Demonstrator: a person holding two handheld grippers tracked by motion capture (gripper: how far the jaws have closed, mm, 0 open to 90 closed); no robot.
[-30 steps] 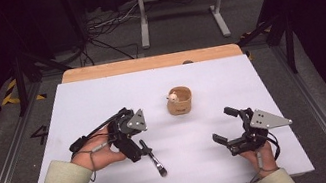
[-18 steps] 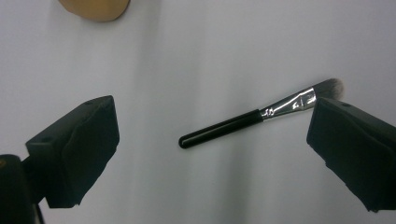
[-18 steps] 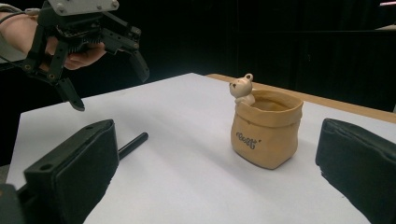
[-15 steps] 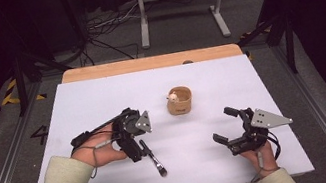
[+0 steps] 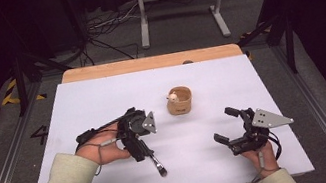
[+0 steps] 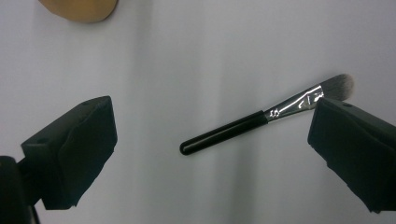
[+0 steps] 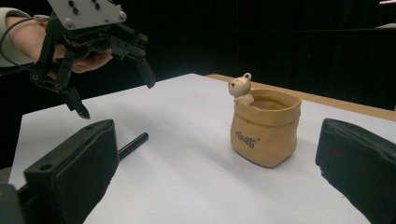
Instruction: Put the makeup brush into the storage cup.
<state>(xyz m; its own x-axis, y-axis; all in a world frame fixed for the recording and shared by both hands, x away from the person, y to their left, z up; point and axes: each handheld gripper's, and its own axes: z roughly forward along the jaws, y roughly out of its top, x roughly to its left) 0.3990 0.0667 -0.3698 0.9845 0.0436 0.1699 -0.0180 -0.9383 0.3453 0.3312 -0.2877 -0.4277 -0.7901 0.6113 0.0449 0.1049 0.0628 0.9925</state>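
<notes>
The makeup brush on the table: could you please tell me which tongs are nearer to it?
Left. The left tongs hover open right over the makeup brush, while the right tongs sit well off to its right side.

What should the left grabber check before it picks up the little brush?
1. Left gripper open: ok, its jaws stand wide apart in the left gripper view.
2. Brush between the jaws: ok, it lies flat on the white table, though its bristle end sits close to one jaw.
3. Brush lined up for a grip across the handle: not ok, it lies slanted, nearly along the line from jaw to jaw.
4. Gripper low enough to close: cannot tell; it hangs above the table.
5. Bear cup out of the way: ok, it stands upright, apart from the brush.
6. Right gripper out of the way: ok, open, off to the side.
</notes>
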